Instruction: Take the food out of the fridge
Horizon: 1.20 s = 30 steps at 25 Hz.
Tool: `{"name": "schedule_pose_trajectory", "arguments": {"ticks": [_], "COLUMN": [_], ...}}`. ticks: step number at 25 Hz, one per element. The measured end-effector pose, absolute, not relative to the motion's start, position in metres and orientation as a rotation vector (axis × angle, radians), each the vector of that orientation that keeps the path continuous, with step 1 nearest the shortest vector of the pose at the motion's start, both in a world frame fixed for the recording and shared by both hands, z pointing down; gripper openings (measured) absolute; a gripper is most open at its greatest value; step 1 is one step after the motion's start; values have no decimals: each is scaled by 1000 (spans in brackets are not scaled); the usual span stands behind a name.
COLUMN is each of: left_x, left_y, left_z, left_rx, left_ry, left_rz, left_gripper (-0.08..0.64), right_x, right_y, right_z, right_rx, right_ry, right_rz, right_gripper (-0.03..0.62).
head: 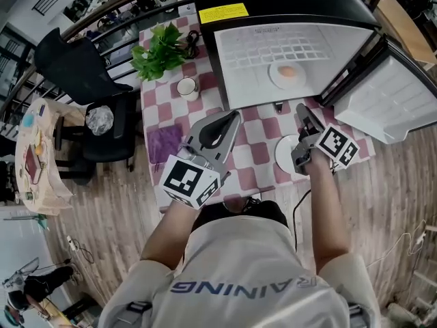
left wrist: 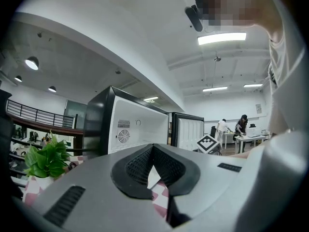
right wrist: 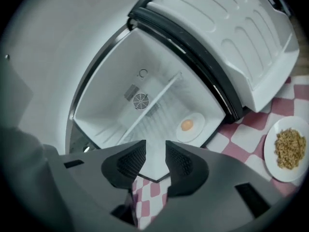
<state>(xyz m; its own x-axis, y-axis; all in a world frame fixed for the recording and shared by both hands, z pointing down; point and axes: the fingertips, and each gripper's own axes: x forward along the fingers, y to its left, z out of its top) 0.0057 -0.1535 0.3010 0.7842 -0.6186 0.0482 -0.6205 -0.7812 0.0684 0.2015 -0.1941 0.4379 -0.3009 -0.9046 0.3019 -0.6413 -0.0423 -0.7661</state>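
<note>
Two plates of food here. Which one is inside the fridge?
The plate with the single orange piece; the other plate, heaped with brownish food, sits outside on the checkered table.

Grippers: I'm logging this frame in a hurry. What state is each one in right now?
Left gripper: closed, holding nothing.
Right gripper: open, nothing between its jaws.

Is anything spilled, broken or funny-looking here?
Nothing stands out. The fridge door hangs wide open, but that fits the job. The plate of orange food sits flat inside the fridge. The plate on the table keeps its food on it. The plant and the cup stand upright.
</note>
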Motion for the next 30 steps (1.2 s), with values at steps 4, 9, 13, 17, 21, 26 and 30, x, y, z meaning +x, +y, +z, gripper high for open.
{"name": "schedule_pose_trajectory", "arguments": {"ticks": [4,9,13,17,21,26,30], "left_x": [22,46,61,64,68,66,64], "left_y": [-158,-161,-162,-166,-168,-173,-178], "left_z": [322,335,343,352,356,356,359], "left_rx": [2873,2873,2877,2867,2855,2847,2836], "left_ry": [-985,-950,-928,-949,-968,-1000,-1017], "left_rz": [87,96,108,140,152,154,167], "left_gripper": [5,5,5,5,5,5,5], "right_x": [224,245,255,256,254,251,252], "right_y": [-217,-241,-256,-275,-287,-300,-307], "right_z": [479,532,558,574,583,593,599], "right_rx": [-1590,-1499,-1473,-1447,-1436,-1441,-1432], "right_ry": [1748,1480,1378,1329,1301,1269,1227], "right_rz": [-1368,-1515,-1556,-1588,-1624,-1654,-1671], "right_gripper": [118,118,118,120,120,120,120]}}
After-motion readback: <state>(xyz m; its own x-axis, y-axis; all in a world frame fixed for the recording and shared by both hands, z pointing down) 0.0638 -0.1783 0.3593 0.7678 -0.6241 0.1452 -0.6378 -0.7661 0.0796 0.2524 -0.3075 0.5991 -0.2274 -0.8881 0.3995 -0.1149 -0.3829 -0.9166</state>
